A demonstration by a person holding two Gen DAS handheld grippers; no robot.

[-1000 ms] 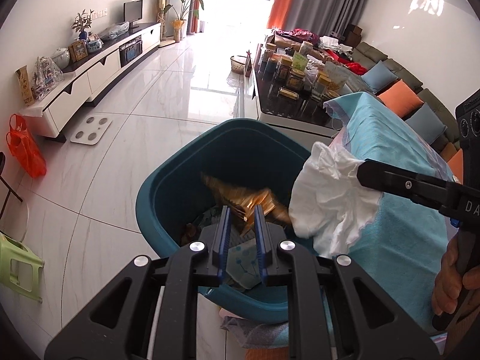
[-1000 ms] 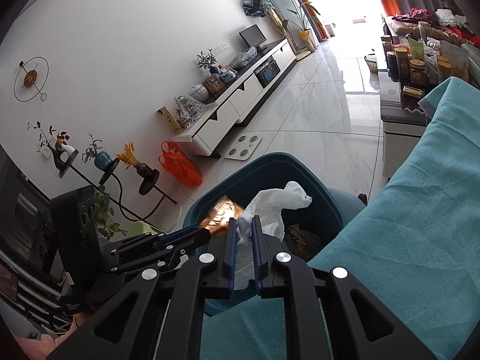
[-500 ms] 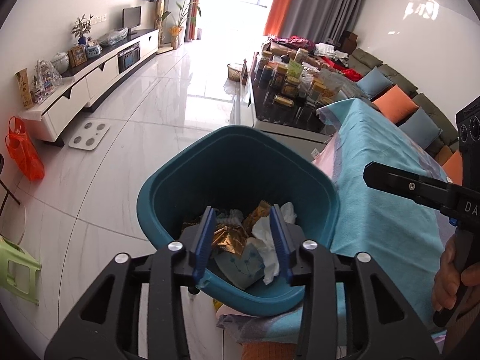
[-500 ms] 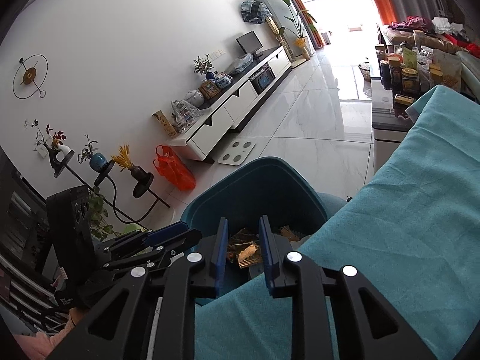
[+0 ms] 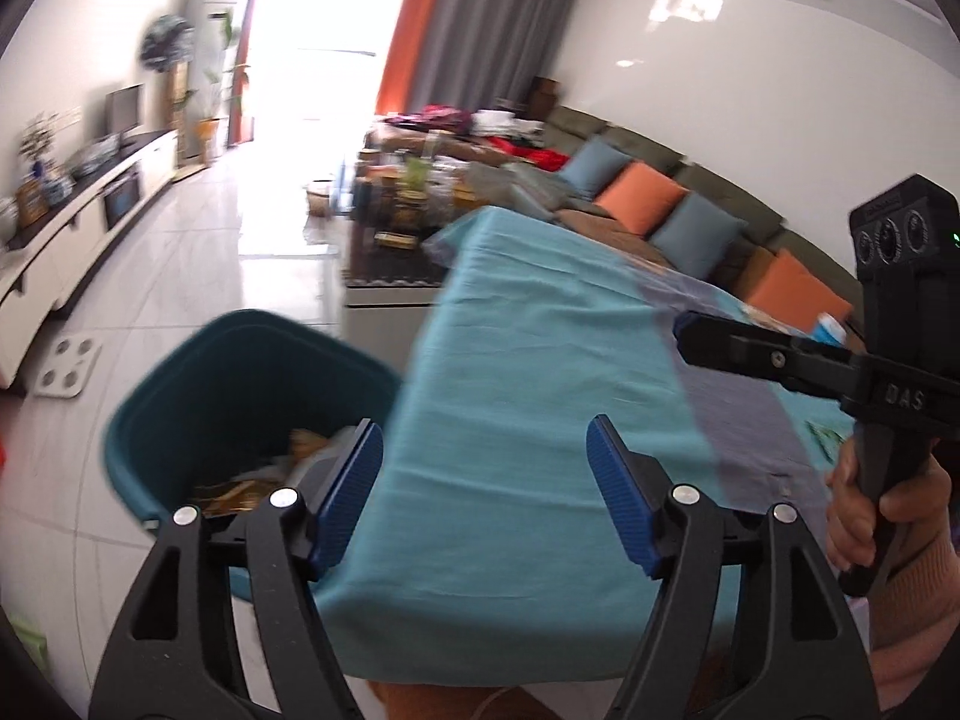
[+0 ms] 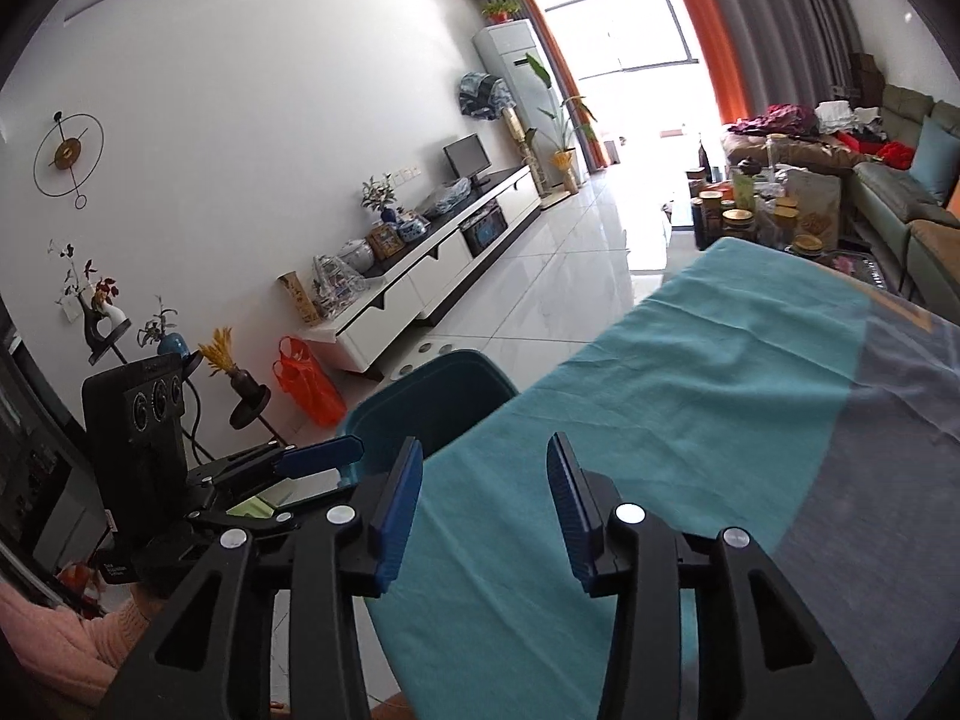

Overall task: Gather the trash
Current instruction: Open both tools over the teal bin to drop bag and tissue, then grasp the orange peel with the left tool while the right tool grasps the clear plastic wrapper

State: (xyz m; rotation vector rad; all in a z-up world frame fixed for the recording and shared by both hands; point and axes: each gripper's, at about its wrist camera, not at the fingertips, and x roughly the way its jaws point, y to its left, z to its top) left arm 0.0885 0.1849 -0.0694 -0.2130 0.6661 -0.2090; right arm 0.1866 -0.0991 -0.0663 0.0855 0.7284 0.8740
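A teal trash bin stands on the floor at the left edge of the table; gold wrappers and white paper lie inside it. It also shows in the right wrist view. My left gripper is open and empty, over the table's left edge beside the bin. My right gripper is open and empty above the teal tablecloth. The right gripper also shows in the left wrist view, and the left gripper in the right wrist view.
The table carries a teal cloth with a grey part to the right. A coffee table with jars, a sofa with cushions, a white TV cabinet and an orange bag stand around.
Both grippers let their trash fall into the bin, opened wide and swung right, away from the bin and over the tablecloth.
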